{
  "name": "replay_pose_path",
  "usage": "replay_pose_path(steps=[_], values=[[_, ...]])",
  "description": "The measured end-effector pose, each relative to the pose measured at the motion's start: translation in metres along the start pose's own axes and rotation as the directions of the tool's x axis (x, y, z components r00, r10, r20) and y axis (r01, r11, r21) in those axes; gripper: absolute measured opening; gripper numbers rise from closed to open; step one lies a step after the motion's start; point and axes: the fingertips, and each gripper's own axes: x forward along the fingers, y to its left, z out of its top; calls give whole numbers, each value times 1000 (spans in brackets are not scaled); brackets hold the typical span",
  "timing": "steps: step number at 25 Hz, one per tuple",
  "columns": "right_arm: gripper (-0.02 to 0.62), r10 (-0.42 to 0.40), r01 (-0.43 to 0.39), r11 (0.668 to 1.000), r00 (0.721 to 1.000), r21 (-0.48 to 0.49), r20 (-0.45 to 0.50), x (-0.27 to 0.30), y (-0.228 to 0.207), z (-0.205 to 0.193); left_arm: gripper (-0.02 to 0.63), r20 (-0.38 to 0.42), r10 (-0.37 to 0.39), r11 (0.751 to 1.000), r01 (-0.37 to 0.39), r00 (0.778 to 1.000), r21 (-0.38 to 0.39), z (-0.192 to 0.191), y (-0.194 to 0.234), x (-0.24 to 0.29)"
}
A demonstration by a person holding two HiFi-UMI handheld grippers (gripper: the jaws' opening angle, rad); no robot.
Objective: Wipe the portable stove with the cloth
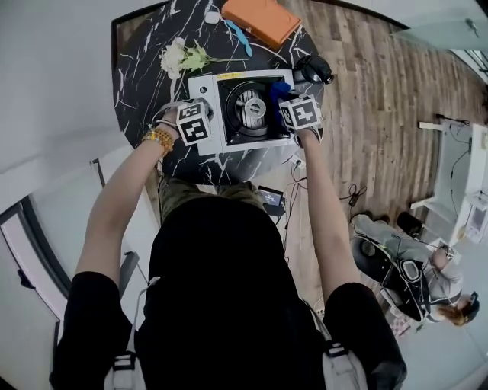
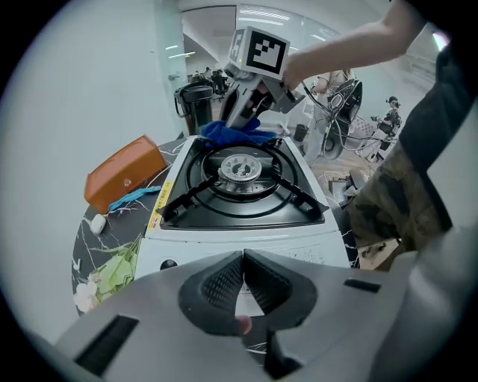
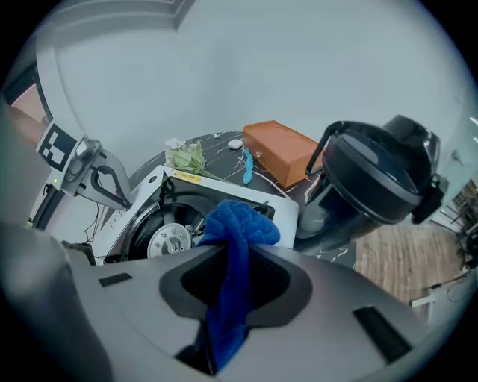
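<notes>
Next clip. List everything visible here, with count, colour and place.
portable stove: one, white with black top, near side of table
cloth: one, blue, in right gripper, over stove's right side
box: one, orange, far side of table
slim item: one, light blue, beside box
flowers: one bunch, white and green, beyond stove's left end
jug: one, black, right of stove
table: one, black marbled, round
left gripper: one, grey, shut, empty, at stove's left end
right gripper: one, grey, shut on cloth
</notes>
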Motion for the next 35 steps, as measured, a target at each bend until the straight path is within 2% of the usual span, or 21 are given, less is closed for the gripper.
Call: replay_pose_path(steps=[4, 8, 11, 15, 19, 22, 24, 25, 27, 28, 29, 32, 35], values=[[63, 19, -23, 997, 998, 71, 57, -2, -1, 0, 8, -9, 12, 1000, -12, 1000, 7, 1, 0, 0], [58, 41, -47, 992, 998, 114, 57, -3, 5, -3, 6, -5, 54, 998, -53, 999, 18, 1, -2, 0], [57, 103, -109, 982, 993, 156, 50, -3, 23, -7, 6, -24, 22, 1000, -23, 999, -12, -13, -11, -4], [57, 165, -167, 976, 986, 139, 26, -7, 69, -19, 6, -30, -38, 990, 34, 999, -136, -46, -30, -17], [57, 170, -175, 974, 984, 146, 49, -9, 120, -31, 6, 6, 13, 959, -11, 1000, -284, -91, -41, -30], [57, 118, -137, 969, 988, 207, 101, -7, 141, -34, 6, 38, 36, 926, -19, 999, -378, -112, -47, -37], [57, 82, -120, 947, 987, 299, 138, -4, 137, -31, 6, 60, 40, 920, -13, 997, -392, -114, -46, -37], [57, 77, -129, 921, 985, 367, 153, -4, 134, -29, 6, 65, 31, 925, -4, 997, -379, -112, -46, -37], [57, 85, -170, 847, 979, 503, 188, -4, 127, -27, 6, 75, -3, 943, 28, 997, -332, -109, -48, -36], [57, 88, -183, 826, 976, 533, 200, -6, 126, -26, 6, 81, -24, 950, 48, 996, -310, -109, -49, -36], [58, 83, -177, 835, 976, 521, 200, -8, 125, -24, 6, 86, -45, 954, 68, 995, -290, -110, -50, -37], [60, 2, -62, 923, 987, 381, 158, -23, 112, -22, 6, 85, -100, 969, 116, 991, -216, -112, -55, -37], [61, -39, 11, 961, 994, 275, 98, -27, 94, -5, 6, 90, -129, 983, 139, 988, -118, -107, -56, -38]])
